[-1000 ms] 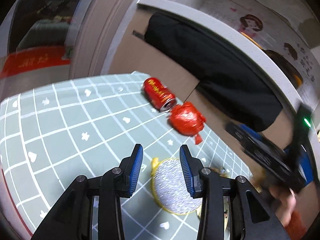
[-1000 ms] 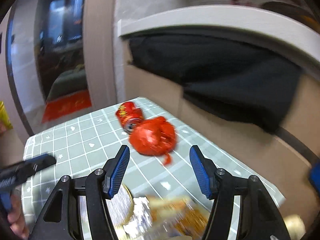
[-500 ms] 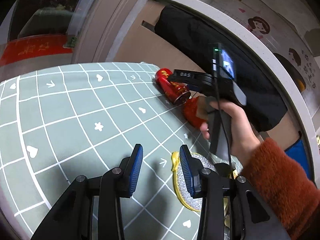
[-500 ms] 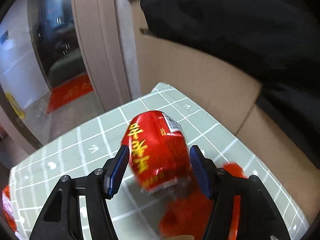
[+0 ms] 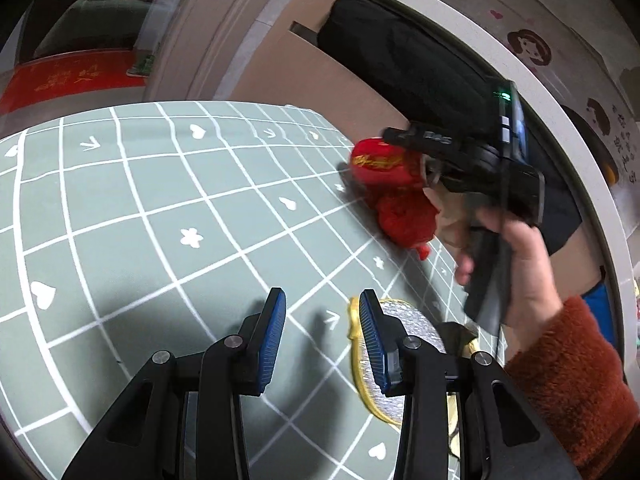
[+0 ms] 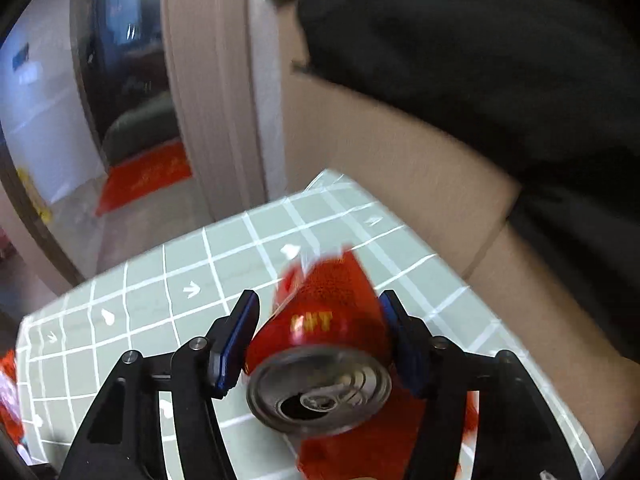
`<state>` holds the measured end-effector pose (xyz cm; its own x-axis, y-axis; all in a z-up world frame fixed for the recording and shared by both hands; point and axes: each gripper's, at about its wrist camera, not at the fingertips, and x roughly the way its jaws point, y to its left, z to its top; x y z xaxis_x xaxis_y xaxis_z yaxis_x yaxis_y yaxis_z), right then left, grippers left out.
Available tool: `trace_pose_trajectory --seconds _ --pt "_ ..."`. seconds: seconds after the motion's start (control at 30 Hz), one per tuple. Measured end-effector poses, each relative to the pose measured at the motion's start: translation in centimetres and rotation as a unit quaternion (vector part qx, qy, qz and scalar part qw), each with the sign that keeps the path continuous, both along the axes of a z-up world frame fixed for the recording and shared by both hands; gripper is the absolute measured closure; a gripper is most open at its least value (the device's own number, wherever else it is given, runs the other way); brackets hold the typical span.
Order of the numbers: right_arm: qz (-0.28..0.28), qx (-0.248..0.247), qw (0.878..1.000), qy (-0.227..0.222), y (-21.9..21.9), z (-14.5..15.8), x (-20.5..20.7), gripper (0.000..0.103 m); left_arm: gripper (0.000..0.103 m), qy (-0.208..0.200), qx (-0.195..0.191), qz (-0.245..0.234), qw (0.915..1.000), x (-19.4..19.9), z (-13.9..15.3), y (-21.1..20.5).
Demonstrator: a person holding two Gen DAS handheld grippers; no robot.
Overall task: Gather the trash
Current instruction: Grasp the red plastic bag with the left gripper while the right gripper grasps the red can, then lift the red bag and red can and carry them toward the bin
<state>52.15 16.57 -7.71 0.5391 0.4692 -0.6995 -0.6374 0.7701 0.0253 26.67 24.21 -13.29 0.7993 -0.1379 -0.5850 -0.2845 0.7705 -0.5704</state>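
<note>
Both tongs apart, right gripper [image 6: 318, 338] now closing around red can [image 6: 320, 344], left gripper [image 5: 322, 338] empty.

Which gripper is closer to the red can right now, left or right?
Right. The right gripper has the red can between its closing jaws. The left gripper hangs open over the green tablecloth, well short of the can, beside the silver-and-yellow wrapper.
</note>
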Motion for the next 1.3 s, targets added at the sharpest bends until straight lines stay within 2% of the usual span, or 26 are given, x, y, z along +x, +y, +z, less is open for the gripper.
trace_pose_trajectory --seconds 0.17,0.33,0.43,0.57,0.7,0.8,0.9,1.03,1.13,1.17,1.3 --pt "-0.051 0.027 0.998 0.022 -5.6 0.9 0.3 0.045 0.064 -0.017 0.007 -0.035 0.9992 1.1 1.0 -1.7" --pt "-0.090 0.109 0.990 0.011 -12.7 3.5 -2.1 0.045 0.063 -0.026 0.020 -0.068 0.9972 3.4 2.7 -4.4" --pt "-0.112 0.138 0.984 0.003 -16.4 5.1 -4.1 0.045 0.062 -0.032 0.039 -0.085 0.9951 4.7 3.8 -6.1" --pt "-0.137 0.130 0.982 -0.006 -20.3 6.0 -6.3 0.045 0.061 -0.046 0.067 -0.103 0.9914 7.0 5.8 -8.5" --pt "-0.157 0.107 0.982 -0.006 -23.8 5.3 -8.4 0.045 0.055 -0.070 0.099 -0.081 0.9893 9.6 6.8 -10.1" --pt "-0.167 0.093 0.982 -0.004 -26.0 3.9 -10.1 0.045 0.053 -0.067 0.116 -0.070 0.9885 12.6 6.4 -11.1" --pt "-0.173 0.076 0.982 -0.001 -27.6 2.3 -11.3 0.045 0.053 -0.050 0.131 -0.077 0.9872 16.2 5.4 -12.1" --pt "-0.170 0.038 0.984 -0.022 -28.4 1.0 -13.1 0.045 0.053 0.002 0.143 -0.084 0.9861 19.5 3.5 -12.7" --pt "-0.161 0.026 0.986 -0.019 -29.0 0.1 -14.0 0.044 0.051 0.038 0.131 -0.087 0.9869 20.5 1.8 -12.3" --pt "-0.152 0.026 0.988 -0.011 -29.2 -0.4 -14.0 0.044 0.046 0.039 0.116 -0.084 0.9889 20.6 1.3 -11.9" --pt "-0.131 0.020 0.991 0.011 -29.3 -2.0 -14.4 0.043 0.044 0.052 0.099 -0.089 0.9898 20.9 0.7 -11.4"
